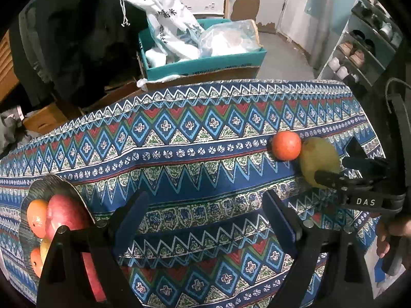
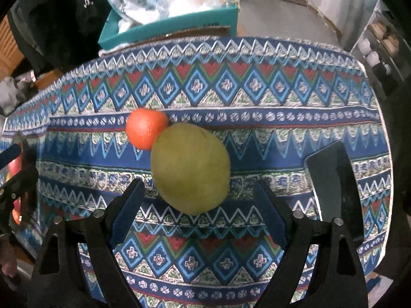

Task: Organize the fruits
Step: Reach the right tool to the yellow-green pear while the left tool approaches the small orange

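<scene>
A large yellow-green fruit (image 2: pixel 189 169) lies on the patterned tablecloth (image 2: pixel 257 95), and the right gripper (image 2: pixel 199 214) hangs above it with its jaws spread wide. In the right wrist view the fruit sits between the two blue-padded fingers (image 2: pixel 128 210), its near end reaching into the gap, with a clear space on either side, so the pads do not press on it. Whether the fruit is a pear or a mango is hard to tell, since motion softens its skin. A smaller orange fruit (image 2: pixel 146 128) touches its far left side and is partly covered by it.

In the left wrist view the same pair shows at the right, the orange fruit (image 1: pixel 286 145) against the yellow-green fruit (image 1: pixel 318 161), whose near side is hidden behind the black fingers of the right gripper (image 1: pixel 341 172).

The left gripper (image 1: pixel 205 220) is also wide open, with nothing but cloth between its jaws. At its left a dark plate (image 1: pixel 55 183) holds a red apple (image 1: pixel 65 213) and oranges (image 1: pixel 37 218); the gripper's own frame cuts off the lower part of the plate.

A flat dark object (image 2: pixel 331 179) lies on the cloth right of the fruit, its nature unclear. Beyond the table's far edge stands a teal box (image 1: pixel 205 63) stuffed with bags
</scene>
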`<state>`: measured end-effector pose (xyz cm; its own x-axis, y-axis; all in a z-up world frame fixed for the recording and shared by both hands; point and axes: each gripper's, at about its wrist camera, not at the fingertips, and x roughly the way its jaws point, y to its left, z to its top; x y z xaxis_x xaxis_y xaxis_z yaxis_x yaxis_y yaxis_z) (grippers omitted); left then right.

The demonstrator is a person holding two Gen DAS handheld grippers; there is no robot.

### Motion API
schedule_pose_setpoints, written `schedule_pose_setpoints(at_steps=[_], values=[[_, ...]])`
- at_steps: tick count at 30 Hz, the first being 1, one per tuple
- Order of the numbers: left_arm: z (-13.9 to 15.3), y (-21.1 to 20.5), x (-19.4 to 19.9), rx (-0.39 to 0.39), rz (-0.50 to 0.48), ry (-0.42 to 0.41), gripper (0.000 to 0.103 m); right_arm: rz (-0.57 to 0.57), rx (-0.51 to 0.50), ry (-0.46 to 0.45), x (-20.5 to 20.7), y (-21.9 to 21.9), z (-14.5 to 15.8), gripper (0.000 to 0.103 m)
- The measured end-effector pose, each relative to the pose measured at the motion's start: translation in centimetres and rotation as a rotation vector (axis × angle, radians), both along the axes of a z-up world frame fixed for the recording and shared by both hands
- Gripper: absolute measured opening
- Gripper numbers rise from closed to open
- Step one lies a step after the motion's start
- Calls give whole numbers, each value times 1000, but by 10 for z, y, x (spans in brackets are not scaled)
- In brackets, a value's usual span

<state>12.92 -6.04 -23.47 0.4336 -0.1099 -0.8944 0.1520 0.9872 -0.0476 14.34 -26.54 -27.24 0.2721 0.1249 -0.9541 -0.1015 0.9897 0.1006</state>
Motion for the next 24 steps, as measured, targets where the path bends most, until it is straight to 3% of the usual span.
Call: schedule_pose_setpoints(at_steps=[13, 17, 24], values=[[-3, -4, 2, -3, -8, 7, 91, 16, 14, 10, 15, 12, -22, 85], [-1, -4, 2, -9, -7, 8, 91, 19, 31, 19, 20, 16, -27, 73], [3, -8, 9, -58, 3, 27, 91, 2, 42, 8, 19, 10, -27, 72]])
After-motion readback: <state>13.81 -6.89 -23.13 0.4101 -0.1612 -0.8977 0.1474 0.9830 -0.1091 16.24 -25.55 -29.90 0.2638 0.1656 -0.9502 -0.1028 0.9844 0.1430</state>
